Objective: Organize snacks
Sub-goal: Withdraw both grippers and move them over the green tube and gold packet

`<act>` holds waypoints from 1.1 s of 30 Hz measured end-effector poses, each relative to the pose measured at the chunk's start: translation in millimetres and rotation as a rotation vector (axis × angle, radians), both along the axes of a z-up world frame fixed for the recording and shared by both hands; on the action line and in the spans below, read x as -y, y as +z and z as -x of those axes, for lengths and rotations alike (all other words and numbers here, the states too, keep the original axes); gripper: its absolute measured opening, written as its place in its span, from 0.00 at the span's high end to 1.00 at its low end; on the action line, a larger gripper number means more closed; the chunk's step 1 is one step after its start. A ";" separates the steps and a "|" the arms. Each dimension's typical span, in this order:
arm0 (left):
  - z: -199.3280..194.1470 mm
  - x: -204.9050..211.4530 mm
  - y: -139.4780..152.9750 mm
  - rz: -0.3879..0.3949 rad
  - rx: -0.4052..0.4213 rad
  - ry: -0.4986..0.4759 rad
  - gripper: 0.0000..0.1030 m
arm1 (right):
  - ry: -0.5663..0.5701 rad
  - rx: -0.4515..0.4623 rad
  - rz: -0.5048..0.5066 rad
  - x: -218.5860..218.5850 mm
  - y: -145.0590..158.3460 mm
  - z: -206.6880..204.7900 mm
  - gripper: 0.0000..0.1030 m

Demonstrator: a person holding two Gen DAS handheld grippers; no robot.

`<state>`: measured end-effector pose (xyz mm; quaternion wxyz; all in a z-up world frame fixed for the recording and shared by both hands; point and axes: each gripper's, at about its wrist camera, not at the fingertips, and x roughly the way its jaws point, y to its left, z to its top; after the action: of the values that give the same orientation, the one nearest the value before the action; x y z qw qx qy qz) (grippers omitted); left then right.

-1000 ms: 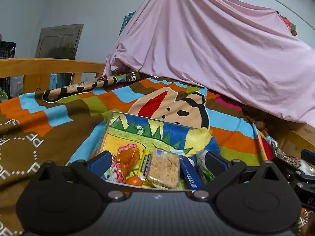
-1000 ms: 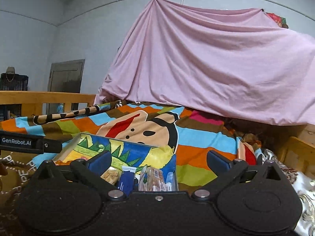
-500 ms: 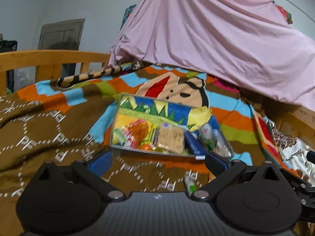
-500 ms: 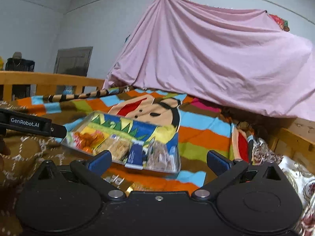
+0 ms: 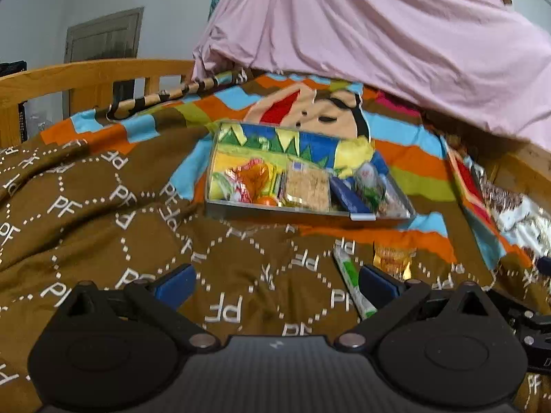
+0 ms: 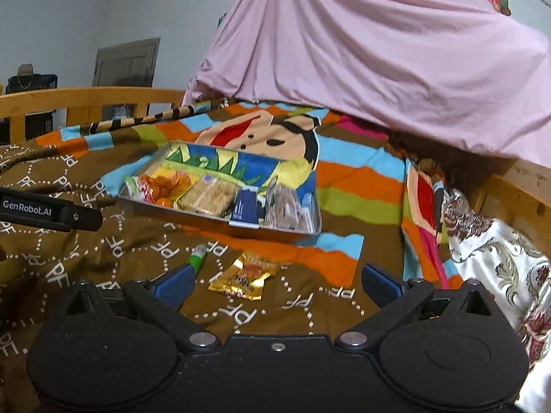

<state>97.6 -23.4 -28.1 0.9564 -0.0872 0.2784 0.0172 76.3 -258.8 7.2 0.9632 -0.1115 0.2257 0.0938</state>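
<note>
A shallow metal tin (image 5: 303, 211) (image 6: 206, 218) with a bright printed inside lies on the bedspread, filled with several snack packets side by side. Two snacks lie loose on the brown cover in front of it: a green and white stick packet (image 5: 349, 277) (image 6: 197, 260) and a gold and orange packet (image 5: 392, 260) (image 6: 246, 275). My left gripper (image 5: 277, 284) hovers open, well short of the tin, its right finger beside the stick packet. Over the gold packet my right gripper (image 6: 277, 284) is open with nothing between its fingers. The other gripper's body (image 6: 51, 213) shows at the left.
The snacks rest on a soft brown patterned cover (image 5: 103, 213) over a striped blanket (image 6: 358, 175). A wooden bed rail (image 5: 86, 79) runs along the left and back. A pink sheet (image 6: 361, 51) hangs behind, and a floral cloth (image 6: 492, 251) lies at the right.
Both grippers have drawn back and up from the tin. The tin now looks farther off, and the two loose packets in front of it have come into view.
</note>
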 end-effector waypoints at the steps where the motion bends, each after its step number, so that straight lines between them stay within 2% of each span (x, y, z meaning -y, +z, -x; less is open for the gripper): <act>1: -0.3 0.9 -1.8 -0.003 -0.013 -0.001 0.00 | 0.003 -0.004 0.003 -0.4 -1.3 -0.1 0.01; 9: -5.2 7.3 -11.6 -0.022 -0.076 -0.021 0.00 | 0.015 -0.054 -0.006 -1.6 -9.6 -5.0 0.01; 23: -26.0 23.6 -23.9 -0.061 -0.154 -0.112 0.00 | -0.019 -0.146 -0.028 5.7 -26.9 -21.4 0.01; 28: -34.7 30.4 -27.7 -0.082 -0.166 -0.147 0.00 | -0.030 -0.134 -0.035 12.7 -27.4 -31.3 0.01; 33: -42.1 36.0 -32.0 -0.098 -0.178 -0.186 0.00 | 0.008 -0.094 -0.049 20.6 -23.7 -51.3 0.01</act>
<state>139.7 -59.4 -60.2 0.9284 -0.0124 0.3680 -0.0504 127.5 -279.4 -16.6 0.9536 -0.0844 0.2680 0.1081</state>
